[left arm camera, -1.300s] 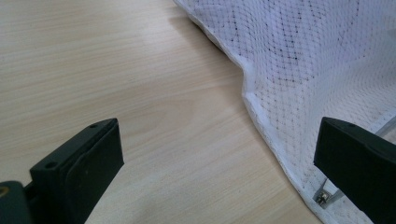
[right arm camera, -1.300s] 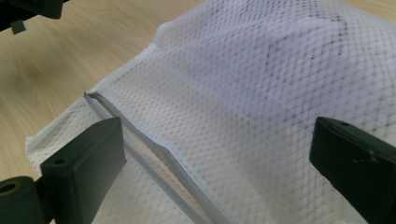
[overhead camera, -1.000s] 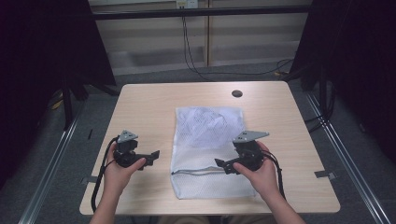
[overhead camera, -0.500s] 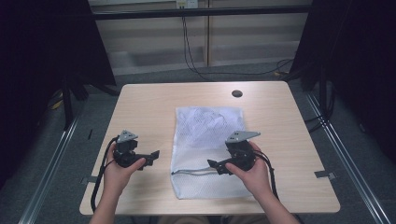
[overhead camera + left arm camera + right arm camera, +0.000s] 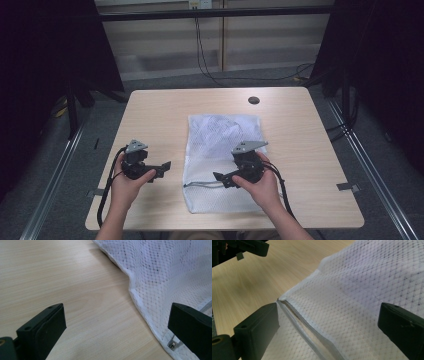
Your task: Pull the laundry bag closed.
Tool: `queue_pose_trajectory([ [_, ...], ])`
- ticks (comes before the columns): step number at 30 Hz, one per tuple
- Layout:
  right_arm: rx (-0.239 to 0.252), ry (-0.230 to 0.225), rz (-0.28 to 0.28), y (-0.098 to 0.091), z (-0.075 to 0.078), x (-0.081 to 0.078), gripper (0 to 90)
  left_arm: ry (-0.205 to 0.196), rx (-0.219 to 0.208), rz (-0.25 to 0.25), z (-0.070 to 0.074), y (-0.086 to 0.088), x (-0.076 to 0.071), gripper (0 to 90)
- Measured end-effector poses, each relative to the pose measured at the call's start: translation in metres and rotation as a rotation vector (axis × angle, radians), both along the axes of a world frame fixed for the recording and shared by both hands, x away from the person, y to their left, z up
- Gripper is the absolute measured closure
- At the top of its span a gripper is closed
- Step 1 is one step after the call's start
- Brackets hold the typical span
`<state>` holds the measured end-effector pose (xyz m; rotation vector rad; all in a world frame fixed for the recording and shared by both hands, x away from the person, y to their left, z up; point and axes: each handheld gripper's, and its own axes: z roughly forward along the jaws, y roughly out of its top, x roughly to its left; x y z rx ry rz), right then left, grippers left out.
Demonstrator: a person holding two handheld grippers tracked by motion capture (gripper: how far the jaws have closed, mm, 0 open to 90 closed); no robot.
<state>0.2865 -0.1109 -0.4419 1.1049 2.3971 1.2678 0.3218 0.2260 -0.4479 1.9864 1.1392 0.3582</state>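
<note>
Bare table (image 5: 165, 115) left, right, beyond mesh bag (image 5: 220, 145); nothing blocks gripper passage.

a light wooden surface (image 5: 160, 115) stands on a grey floor (image 5: 65, 185). beyond the surface's far edge runs a pale wall (image 5: 260, 35) with black cables (image 5: 202, 55) hanging down it. dark curtains (image 5: 45, 55) flank the surface on both sides. metal rails (image 5: 372, 165) lie along the floor beside it.

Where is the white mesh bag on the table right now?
In the high view the white mesh bag lies flat on the wooden table, slightly right of centre near the person's edge, between the left gripper and the right gripper, which hovers over its zipper end.
</note>
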Motion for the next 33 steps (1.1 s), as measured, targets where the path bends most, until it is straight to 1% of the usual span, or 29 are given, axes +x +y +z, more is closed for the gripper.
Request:
queue_pose_trajectory([
  [4, 0.012, -0.003, 0.011, 0.005, -0.001, 0.001, 1.8, 0.001, 0.002, -0.001, 0.000, 0.001, 0.000, 1.2],
  [5, 0.016, -0.002, 0.028, 0.007, -0.002, 0.001, 1.6, 0.001, 0.002, -0.001, 0.000, 0.001, 0.000, 1.2],
  [7, 0.013, 0.004, 0.029, 0.008, -0.002, 0.001, 1.5, 0.002, 0.001, -0.002, 0.000, 0.001, 0.000, 1.2],
  [8, 0.013, 0.014, 0.038, 0.011, -0.004, 0.001, 1.5, 0.003, 0.000, -0.003, 0.000, 0.001, 0.000, 1.2],
  [12, 0.018, 0.035, 0.044, 0.016, -0.007, 0.002, 1.9, 0.002, 0.002, -0.003, 0.000, 0.001, 0.000, 1.2],
  [15, 0.035, 0.053, 0.048, 0.020, -0.009, 0.003, 3.9, 0.003, -0.001, -0.004, 0.000, 0.002, 0.000, 1.2],
  [17, 0.032, 0.054, 0.054, 0.022, -0.009, 0.004, 4.4, 0.002, -0.002, -0.002, 0.000, 0.002, 0.000, 1.2],
  [19, 0.032, 0.063, 0.061, 0.027, -0.011, 0.003, 5.8, 0.001, -0.004, 0.000, 0.001, 0.003, 0.000, 1.2],
  [23, 0.043, 0.065, 0.071, 0.031, -0.012, 0.004, 7.0, 0.001, -0.002, -0.002, 0.001, 0.003, -0.001, 1.2],
  [24, 0.046, 0.074, 0.071, 0.033, -0.012, 0.004, 7.1, 0.001, -0.007, 0.001, 0.000, 0.003, -0.001, 1.2],
  [25, 0.043, 0.070, 0.074, 0.034, -0.013, 0.005, 7.5, 0.001, -0.002, -0.003, 0.001, 0.003, -0.001, 1.3],
  [27, 0.045, 0.081, 0.081, 0.038, -0.016, 0.005, 9.2, 0.000, 0.001, -0.002, 0.001, 0.004, -0.001, 1.3],
  [29, 0.042, 0.081, 0.084, 0.039, -0.016, 0.005, 10.0, -0.001, 0.005, -0.002, 0.001, 0.005, -0.001, 1.3],
  [30, 0.042, 0.091, 0.082, 0.042, -0.017, 0.005, 11.4, -0.002, -0.001, 0.002, 0.001, 0.005, -0.001, 1.3],
  [32, 0.040, 0.088, 0.094, 0.043, -0.019, 0.005, 13.5, -0.005, -0.004, 0.008, 0.001, 0.005, -0.001, 1.4],
  [33, 0.040, 0.088, 0.094, 0.043, -0.019, 0.005, 13.5, -0.006, -0.013, 0.012, 0.001, 0.005, -0.001, 1.4],
])
